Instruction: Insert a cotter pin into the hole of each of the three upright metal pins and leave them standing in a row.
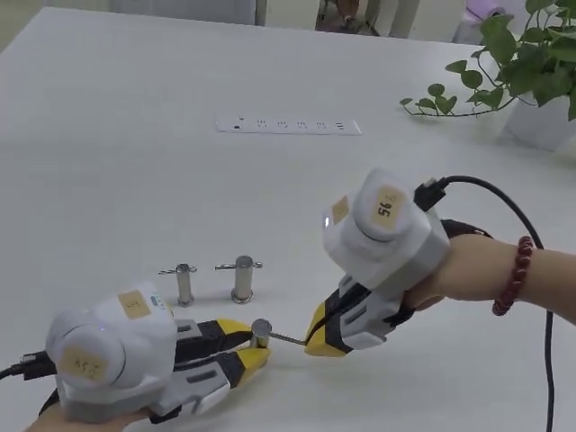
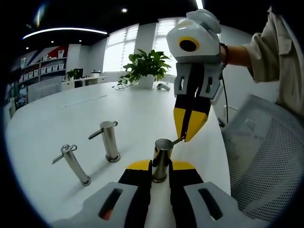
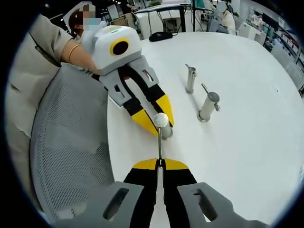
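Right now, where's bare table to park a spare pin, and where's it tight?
Free: the table between power strip and the two finished pins, and the stretch toward the plant. Tight: near edge, where left gripper clamps the third pin and right gripper holds the cotter pin.

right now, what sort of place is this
Likely an office or meeting room: a large white table with a power strip, a potted plant and a mesh office chair.
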Demonstrator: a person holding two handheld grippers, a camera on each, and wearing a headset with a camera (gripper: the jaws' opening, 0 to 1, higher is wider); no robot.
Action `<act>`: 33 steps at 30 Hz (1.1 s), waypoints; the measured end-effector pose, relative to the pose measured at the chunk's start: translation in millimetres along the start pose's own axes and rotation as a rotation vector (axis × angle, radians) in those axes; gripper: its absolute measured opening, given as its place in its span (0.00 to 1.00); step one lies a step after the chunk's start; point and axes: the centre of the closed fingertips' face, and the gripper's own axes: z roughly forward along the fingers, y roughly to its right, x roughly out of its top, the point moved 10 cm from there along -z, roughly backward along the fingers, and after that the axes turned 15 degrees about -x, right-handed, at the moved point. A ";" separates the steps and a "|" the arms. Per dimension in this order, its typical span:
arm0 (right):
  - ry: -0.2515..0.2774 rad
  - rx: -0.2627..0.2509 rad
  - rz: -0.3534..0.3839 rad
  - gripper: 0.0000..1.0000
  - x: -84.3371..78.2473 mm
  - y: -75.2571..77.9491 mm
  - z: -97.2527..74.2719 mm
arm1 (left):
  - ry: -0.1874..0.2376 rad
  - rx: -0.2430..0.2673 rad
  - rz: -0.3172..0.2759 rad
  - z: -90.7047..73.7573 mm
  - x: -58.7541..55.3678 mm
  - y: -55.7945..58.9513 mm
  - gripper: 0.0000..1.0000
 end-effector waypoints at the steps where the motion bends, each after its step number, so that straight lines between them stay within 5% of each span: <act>1: -0.002 -0.001 -0.002 0.03 0.2 -0.1 0.0 | -0.001 0.001 0.003 0.0 0.1 0.1 0.12; 22: -0.142 -0.008 -0.003 0.03 13.6 0.9 -2.8 | -0.023 0.037 0.017 2.9 0.9 1.9 0.12; 33: -0.158 -0.001 -0.012 0.03 16.0 3.7 -5.4 | -0.023 0.036 0.023 4.2 0.4 0.9 0.12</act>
